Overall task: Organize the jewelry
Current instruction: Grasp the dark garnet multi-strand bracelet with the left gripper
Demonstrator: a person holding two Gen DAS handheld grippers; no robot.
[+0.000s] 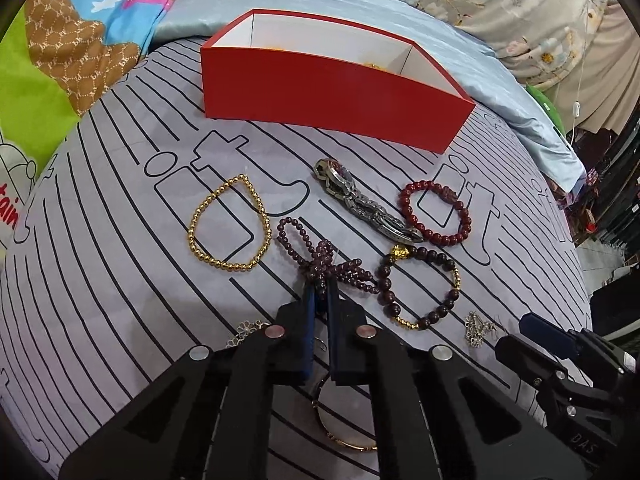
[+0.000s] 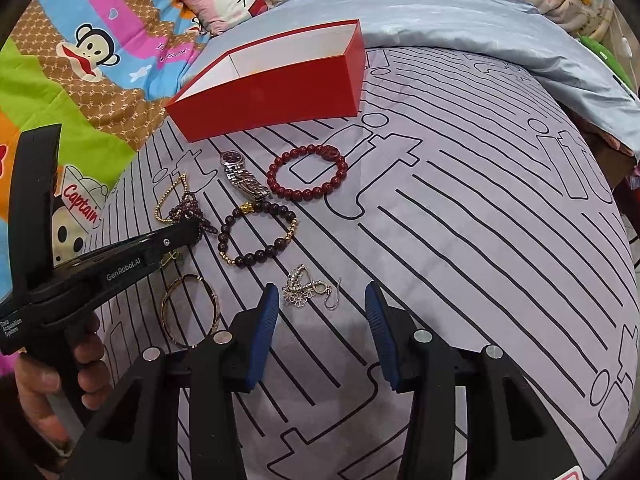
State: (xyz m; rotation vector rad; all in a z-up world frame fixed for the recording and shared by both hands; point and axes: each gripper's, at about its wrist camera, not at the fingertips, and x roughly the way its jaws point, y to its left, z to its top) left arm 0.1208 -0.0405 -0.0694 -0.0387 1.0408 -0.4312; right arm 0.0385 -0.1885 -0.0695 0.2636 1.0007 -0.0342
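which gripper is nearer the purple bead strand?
Left. The left gripper is shut on the purple bead strand; the right gripper hangs open, apart from it, over the silver earrings.

On my left gripper [image 2: 192, 236] I read "GenRobot.AI" and "Data Acquisition System"; the cartoon blanket [image 2: 80, 92] beside the bed says "Captain"; my right gripper [image 1: 576, 364] shows "DAS".

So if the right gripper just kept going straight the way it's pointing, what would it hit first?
Most likely the silver flower-link chain with its hook, lying just past the open right gripper and between its fingers' line. Beyond that is striped bedsheet. Depth is hard to judge here.
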